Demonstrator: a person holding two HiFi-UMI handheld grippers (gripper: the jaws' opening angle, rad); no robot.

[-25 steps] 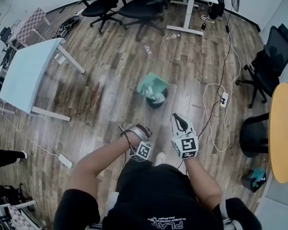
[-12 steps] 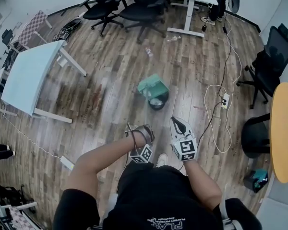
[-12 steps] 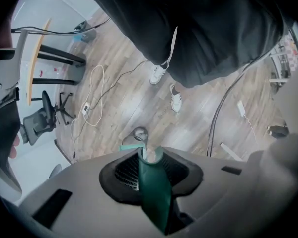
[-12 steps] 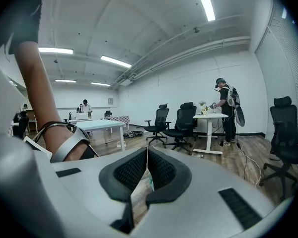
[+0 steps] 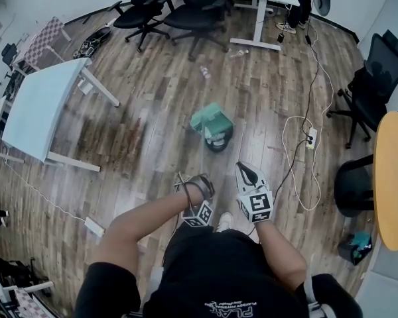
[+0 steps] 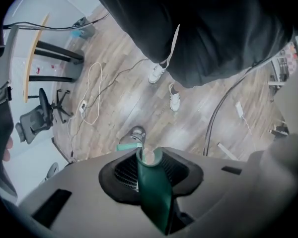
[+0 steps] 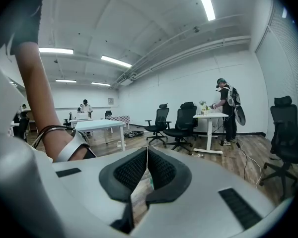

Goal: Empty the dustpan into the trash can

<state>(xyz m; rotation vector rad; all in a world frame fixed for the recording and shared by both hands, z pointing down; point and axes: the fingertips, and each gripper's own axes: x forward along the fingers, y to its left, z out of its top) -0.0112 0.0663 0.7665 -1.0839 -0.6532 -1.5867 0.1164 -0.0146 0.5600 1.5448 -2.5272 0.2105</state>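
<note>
1. Standing on a wood-plank floor (image 5: 152,111), a person in dark clothes holds a two-jaw gripper in each hand, both at the lower centre of the head view.
2. The left gripper (image 5: 196,185) points steeply down. Its jaws are opening, with the green dustpan handle (image 6: 151,187) between the black pads. In the left gripper view the pads lie against the handle's sides.
3. The dustpan (image 5: 211,118) rests tilted over the rim of the round black trash can (image 5: 219,142) at the centre of the head view, just above the two grippers in the frame. The left gripper view shows a strip of the green pan and the can's rim just past the end of the handle.
4. The right gripper (image 5: 245,171) sits just right of the left one and points nearly level across the room. Its jaws meet at the tips and nothing is between them.
5. A pale blue table (image 5: 40,105) fills the upper left of the head view and black office chairs (image 5: 186,5) line the top edge. A white cable (image 5: 298,144) loops across the floor at right of centre, and a round yellow table (image 5: 393,177) cuts the right edge.
6. At the right of the right gripper view, a second person (image 7: 227,108) stands at a white desk.
</note>
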